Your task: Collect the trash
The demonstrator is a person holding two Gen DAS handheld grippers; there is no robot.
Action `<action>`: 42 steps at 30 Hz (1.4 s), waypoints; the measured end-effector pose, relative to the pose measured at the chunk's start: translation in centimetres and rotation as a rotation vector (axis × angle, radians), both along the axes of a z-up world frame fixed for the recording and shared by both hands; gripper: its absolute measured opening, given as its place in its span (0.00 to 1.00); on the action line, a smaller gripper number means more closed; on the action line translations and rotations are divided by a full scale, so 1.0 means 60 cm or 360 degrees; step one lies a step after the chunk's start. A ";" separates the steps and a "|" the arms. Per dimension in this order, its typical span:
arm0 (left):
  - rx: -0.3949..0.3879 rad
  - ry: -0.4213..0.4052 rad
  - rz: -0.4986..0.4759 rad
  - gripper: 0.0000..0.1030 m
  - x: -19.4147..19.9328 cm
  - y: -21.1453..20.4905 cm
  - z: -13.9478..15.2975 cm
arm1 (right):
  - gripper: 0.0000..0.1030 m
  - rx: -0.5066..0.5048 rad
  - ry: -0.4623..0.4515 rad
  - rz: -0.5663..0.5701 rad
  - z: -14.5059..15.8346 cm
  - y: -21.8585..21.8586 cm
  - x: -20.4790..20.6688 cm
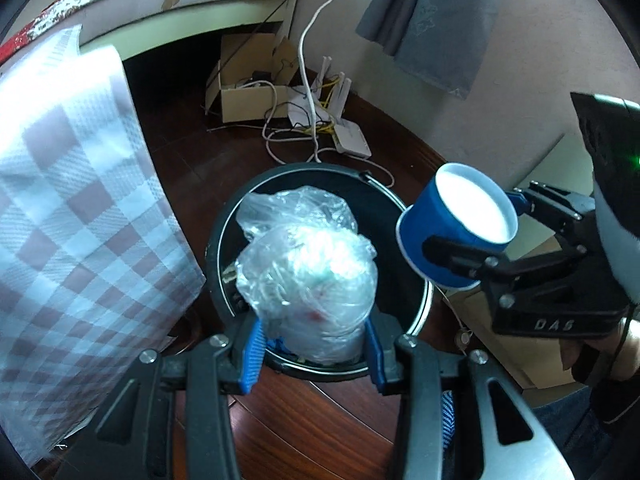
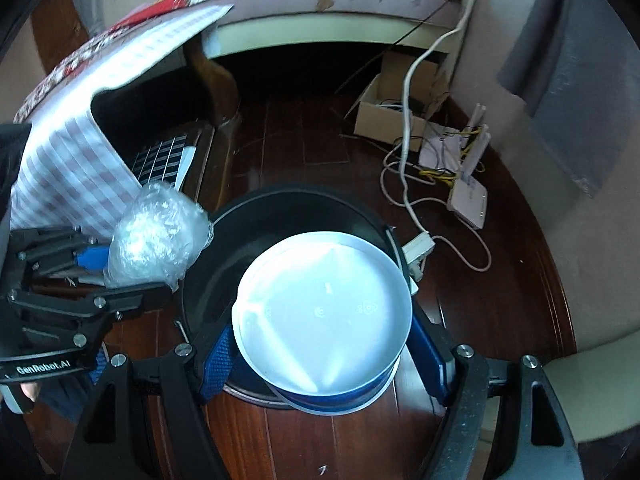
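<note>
Above the black bin [image 1: 320,184], left tongs [image 1: 314,344] clench a crumpled plastic bag [image 1: 308,276], light and squashy; right tongs [image 2: 324,356] grip a blue paper cup [image 2: 324,316], thin-walled, best held mid-wall.

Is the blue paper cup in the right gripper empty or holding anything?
Empty: the blue paper cup shows a bare white inside, held by the right gripper above the black bin.
</note>
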State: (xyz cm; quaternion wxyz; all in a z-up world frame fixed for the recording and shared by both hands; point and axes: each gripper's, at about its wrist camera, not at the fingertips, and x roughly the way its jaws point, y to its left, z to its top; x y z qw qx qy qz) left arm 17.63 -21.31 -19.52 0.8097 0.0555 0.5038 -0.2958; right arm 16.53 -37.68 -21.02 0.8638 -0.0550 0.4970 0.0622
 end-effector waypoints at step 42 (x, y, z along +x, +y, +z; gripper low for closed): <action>0.0092 -0.0149 0.0346 0.94 -0.049 0.088 -0.003 | 0.94 -0.0028 0.0009 -0.0032 -0.013 0.043 -0.022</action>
